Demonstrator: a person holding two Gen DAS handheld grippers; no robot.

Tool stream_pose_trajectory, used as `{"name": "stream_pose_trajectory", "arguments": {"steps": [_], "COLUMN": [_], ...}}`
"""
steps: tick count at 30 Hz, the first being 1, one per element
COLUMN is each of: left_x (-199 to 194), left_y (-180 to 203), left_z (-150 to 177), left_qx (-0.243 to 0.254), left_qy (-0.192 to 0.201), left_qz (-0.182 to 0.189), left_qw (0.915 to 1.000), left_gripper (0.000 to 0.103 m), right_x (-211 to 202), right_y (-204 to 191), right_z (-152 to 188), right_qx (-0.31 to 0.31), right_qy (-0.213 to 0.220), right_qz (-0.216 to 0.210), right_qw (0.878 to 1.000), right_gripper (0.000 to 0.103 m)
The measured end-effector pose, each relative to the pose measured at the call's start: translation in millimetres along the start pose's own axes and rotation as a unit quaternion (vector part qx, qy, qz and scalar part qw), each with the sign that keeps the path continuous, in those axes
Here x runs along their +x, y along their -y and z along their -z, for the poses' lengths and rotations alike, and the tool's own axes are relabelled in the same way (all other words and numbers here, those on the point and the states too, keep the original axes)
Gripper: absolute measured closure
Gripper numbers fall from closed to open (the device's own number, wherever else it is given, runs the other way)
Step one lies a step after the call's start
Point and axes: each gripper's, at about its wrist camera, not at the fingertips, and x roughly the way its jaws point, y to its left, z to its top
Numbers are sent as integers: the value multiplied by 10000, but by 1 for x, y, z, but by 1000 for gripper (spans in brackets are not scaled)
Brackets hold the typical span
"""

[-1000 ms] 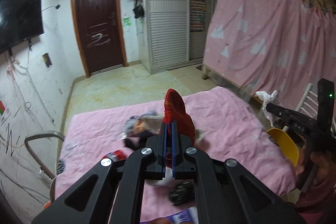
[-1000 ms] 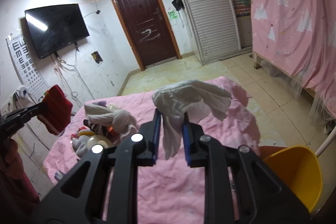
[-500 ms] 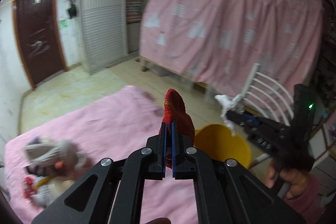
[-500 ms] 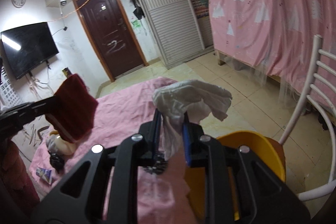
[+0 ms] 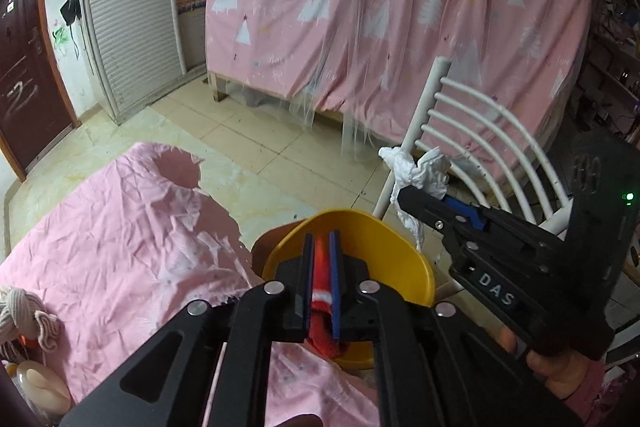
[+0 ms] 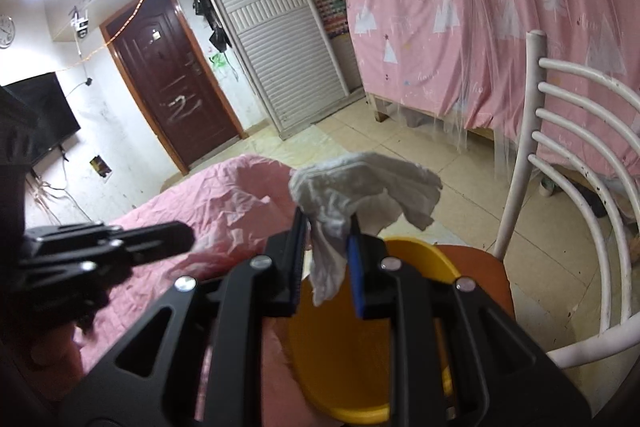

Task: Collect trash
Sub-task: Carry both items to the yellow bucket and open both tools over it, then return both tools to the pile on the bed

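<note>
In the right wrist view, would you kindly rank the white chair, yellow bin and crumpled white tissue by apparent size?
1. White chair
2. Yellow bin, partly hidden by the gripper
3. Crumpled white tissue, enlarged by nearness

Two close wrist views, angled down, both over the yellow bin point(image 5: 408, 259).

Home bedroom, pink-sheeted bed point(image 5: 100, 247), curtained bunk point(image 5: 400, 27), louvred wardrobe point(image 6: 280, 39), wall television point(image 6: 36, 115), entrance door point(image 6: 172, 75)

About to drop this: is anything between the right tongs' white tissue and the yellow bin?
Nothing: in the right wrist view, the white tissue in the right tongs hangs over the yellow bin, its mouth unobstructed.
</note>
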Motion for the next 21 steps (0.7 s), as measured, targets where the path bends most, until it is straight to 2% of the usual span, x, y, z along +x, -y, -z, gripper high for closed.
{"name": "stream_pose_trajectory", "arguments": {"steps": [4, 5, 6, 7, 8, 9, 10, 16, 21], "left_x": [-1, -4, -7, -10, -14, -19, -23, -51, -75], "left_y": [-7, -11, -13, -15, -17, -19, -22, -44, -71], "left_z": [4, 5, 7, 7, 8, 10, 11, 19, 28], "left_qx": [-118, -154, -182, -196, -217, -247, -267, -491, -719], "left_qy": [-39, -38, -26, -3, 35, 85, 132, 328, 491], "left_qz": [-16, -18, -8, -8, -20, -29, -45, -198, -387], "left_qw": [9999, 9999, 9998, 9998, 9998, 9997, 9995, 9981, 9955], "left_gripper": [98, 94, 91, 82, 67, 60, 50, 47, 45], "right_x": [8, 11, 15, 16, 19, 19, 20, 23, 31], "right_y": [0, -1, -2, -4, -6, -8, -10, -22, -51], "right_z": [3, 3, 4, 6, 7, 8, 8, 10, 10], "right_qx": [-42, -49, -65, -81, -108, -120, -132, -182, -349], "right_qy": [-126, -158, -230, -268, -305, -311, -313, -342, -394], "right_qz": [-51, -55, -59, -56, -45, -36, -17, -32, -179], "right_qw": [9999, 9998, 9997, 9996, 9995, 9994, 9994, 9992, 9985], "right_gripper": [84, 82, 76, 71, 59, 54, 53, 53, 53]}}
